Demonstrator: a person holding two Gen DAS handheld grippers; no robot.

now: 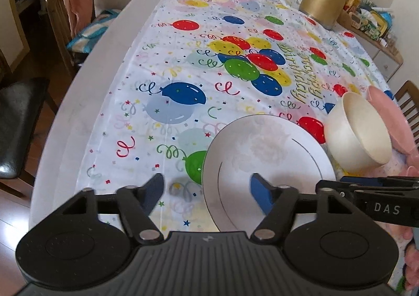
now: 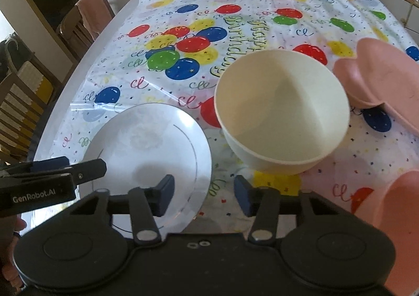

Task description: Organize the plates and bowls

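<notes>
Both tools hung open and empty. My right tool [image 2: 203,195] sat nearest the cream plastic bowl [image 2: 281,115], dead ahead; flat white plate [image 2: 146,144] lay under my left tool [image 1: 207,195].

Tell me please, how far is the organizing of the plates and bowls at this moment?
Nothing looks stacked or sorted yet. The white plate, the cream bowl and the pink dishes all sit apart on the balloon tablecloth. Nothing is in hand: the left gripper and the right gripper are both open and empty, near the plate's edge. All the grouping remains to be done.
</notes>
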